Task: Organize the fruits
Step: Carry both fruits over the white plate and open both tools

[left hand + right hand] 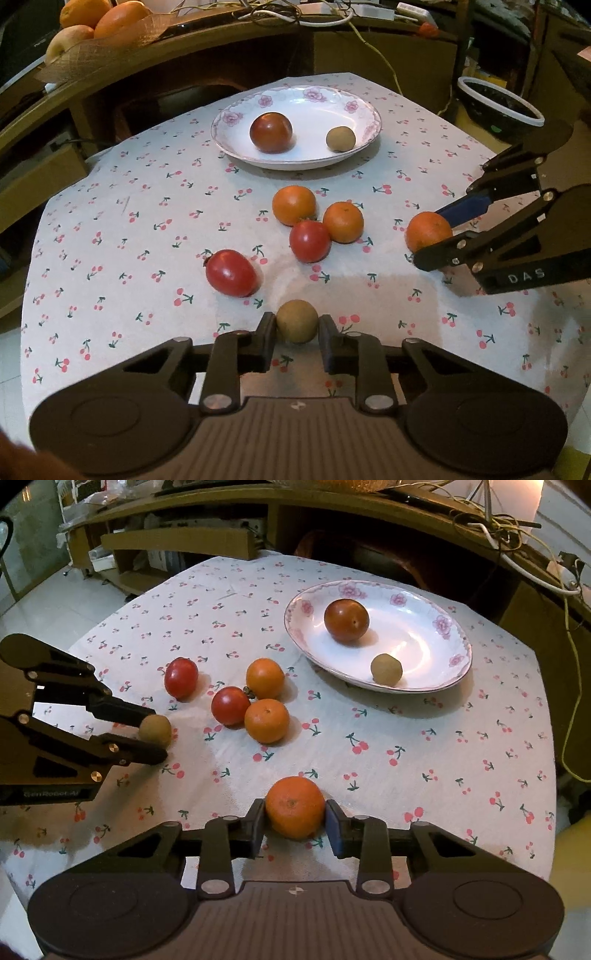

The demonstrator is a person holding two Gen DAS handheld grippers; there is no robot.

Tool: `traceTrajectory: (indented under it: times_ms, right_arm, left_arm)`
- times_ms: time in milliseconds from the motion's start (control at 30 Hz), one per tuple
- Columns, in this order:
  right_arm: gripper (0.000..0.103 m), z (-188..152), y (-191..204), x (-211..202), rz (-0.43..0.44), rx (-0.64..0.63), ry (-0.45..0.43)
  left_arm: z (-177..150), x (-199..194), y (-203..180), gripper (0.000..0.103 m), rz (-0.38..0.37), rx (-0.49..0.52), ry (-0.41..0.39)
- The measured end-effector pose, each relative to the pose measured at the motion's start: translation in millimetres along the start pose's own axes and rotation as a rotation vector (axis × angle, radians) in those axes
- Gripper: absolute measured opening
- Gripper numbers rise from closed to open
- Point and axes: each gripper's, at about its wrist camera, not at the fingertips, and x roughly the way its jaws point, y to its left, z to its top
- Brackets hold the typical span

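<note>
The left gripper [297, 334] is held low over the cloth [147, 258], fingers pointing toward the plate [236, 110]. Its fingers are closed to the width of a small brown fruit [297, 320], which sits pinched between the pads, touching both. In the right wrist view this gripper [157, 734] reaches in from the left edge, level and nearly parallel to the cloth.

The right gripper [295, 821] is also low and level, aimed across the table. Its fingers are narrowed onto an orange [294, 806], gripping it on both sides; one pad is blue. In the left wrist view it [432, 236] comes in from the right edge, fingers angled toward the middle of the table.

The right gripper's body reads "DAS" in the left wrist view. The left gripper's body carries pale lettering that looks like "GenRobot.AI", partly blurred.

Between the grippers and the plate lie two oranges [294, 205] and two tomatoes [309, 242], three of them touching in a cluster, one tomato [231, 272] apart to the left. On the plate are a dark tomato [271, 132] and a second brown fruit [340, 139], apart.
</note>
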Motion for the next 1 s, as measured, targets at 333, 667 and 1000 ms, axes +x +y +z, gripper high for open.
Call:
traceTrajectory:
  times_ms: [333,667,1000]
  right_arm:
    - [0.034,11.1,1.8,-9.0,0.014,0.033,-0.035]
    - [0.034,25.1,-9.0,-14.1,0.01,0.091,-0.076]
    - [0.034,47.7,-19.8,-16.5,-0.008,0.132,-0.138]
  left_arm:
    - [16.1,-6.6,-0.4,0.03,-0.035,-0.035,-0.044]
    - [42.2,-5.8,3.4,0.03,-0.034,-0.035,-0.105]
    - [68.0,-1.9,7.8,0.029,-0.024,-0.048,-0.162]
